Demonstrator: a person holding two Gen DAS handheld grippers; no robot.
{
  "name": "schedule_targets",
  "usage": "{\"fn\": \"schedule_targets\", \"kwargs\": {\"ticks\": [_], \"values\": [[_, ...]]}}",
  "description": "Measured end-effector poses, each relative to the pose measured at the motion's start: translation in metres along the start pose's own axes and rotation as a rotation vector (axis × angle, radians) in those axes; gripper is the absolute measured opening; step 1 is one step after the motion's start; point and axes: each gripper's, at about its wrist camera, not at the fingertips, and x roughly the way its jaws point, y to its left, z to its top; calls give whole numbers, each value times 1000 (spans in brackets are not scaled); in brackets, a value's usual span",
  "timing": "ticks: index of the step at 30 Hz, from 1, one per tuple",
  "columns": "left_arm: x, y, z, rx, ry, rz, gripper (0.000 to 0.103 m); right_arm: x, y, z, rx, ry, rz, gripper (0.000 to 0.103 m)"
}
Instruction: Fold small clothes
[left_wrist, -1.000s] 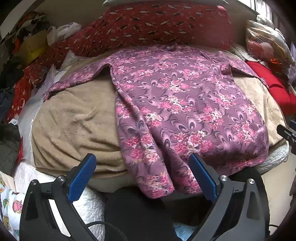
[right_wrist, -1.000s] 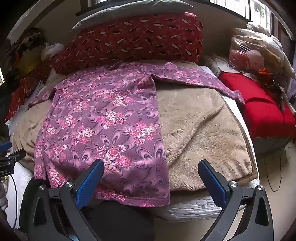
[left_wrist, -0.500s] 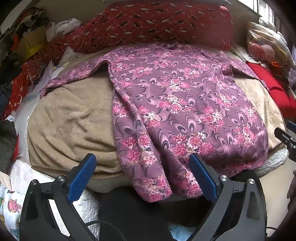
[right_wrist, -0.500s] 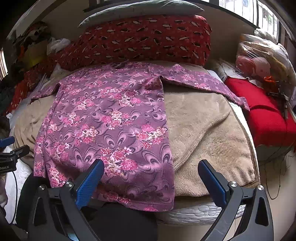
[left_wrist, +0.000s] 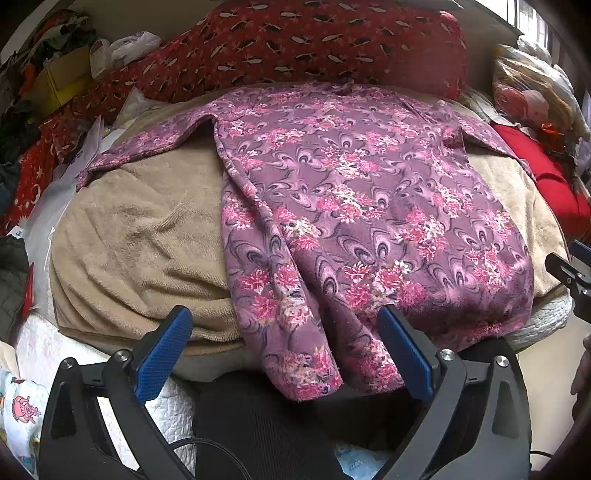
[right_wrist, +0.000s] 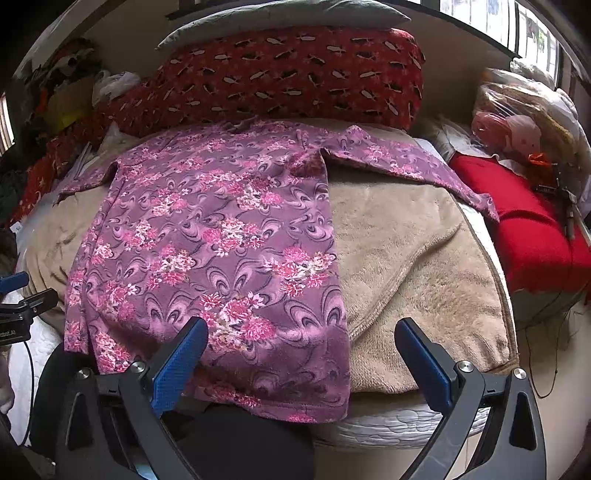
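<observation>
Purple floral garment lies on tan blanket; both tongs gape, empty.

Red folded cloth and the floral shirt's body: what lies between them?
Right wrist view: bare tan blanket, crossed higher up by the shirt's outstretched sleeve, before the red cloth.

Printed matt cloth was noted on the shirt; plush, fuzzy pile on the tan blanket; textured blue pads.

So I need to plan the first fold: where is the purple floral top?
The purple floral top lies spread on the tan blanket, its hem hanging off the near edge, its neckline toward the red patterned pillow.
</observation>
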Motion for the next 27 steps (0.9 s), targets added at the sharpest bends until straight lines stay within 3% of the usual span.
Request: {"fn": "schedule_targets", "kwargs": {"ticks": [9, 27], "values": [[-19, -1, -2, 2, -50, -21, 101, -13, 1, -1, 7, -31, 3, 102], [-42, 0, -11, -1, -73, -52, 101, -44, 0, -8, 18, -112, 12, 102]]}}
